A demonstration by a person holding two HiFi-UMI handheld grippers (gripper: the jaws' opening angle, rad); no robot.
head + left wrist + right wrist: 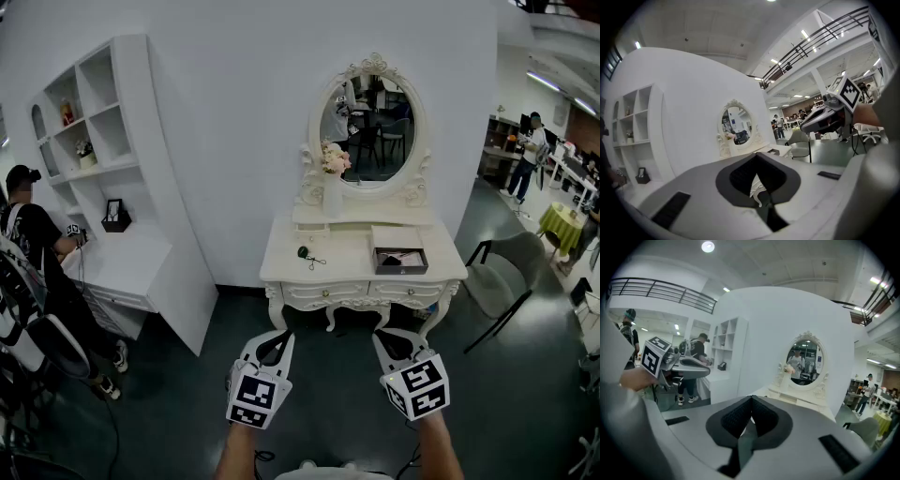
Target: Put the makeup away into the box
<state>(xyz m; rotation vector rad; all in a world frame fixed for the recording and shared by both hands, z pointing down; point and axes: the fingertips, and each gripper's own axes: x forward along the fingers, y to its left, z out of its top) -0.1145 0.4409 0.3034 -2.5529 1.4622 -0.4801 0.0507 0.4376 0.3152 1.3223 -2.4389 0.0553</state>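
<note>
Two claws of mine hang low over the dark floor (178,394), well apart from the white carved dressing table (328,270) at twelve o'clock. My left gripper (277,339) has its jaws pressed together with nothing between them. My right gripper (393,339) is likewise closed and empty. Both point toward the table and slightly down.

On the tabletop, the dark open rectangular box (400,262) sits toward the three o'clock end; what lies inside it I cannot make out. The small dark round makeup piece (304,251) lies on the bare top at nine o'clock of the box, well apart from it, with a thin dark bit just beside it.

At the back of the table stands an oval white-framed mirror (370,122), with a white vase of pink flowers (334,192) at its eight o'clock. A white open shelf unit (98,122) stands at ten o'clock with a person in black (33,244) near it, and a grey chair (502,272) stands at two o'clock.
</note>
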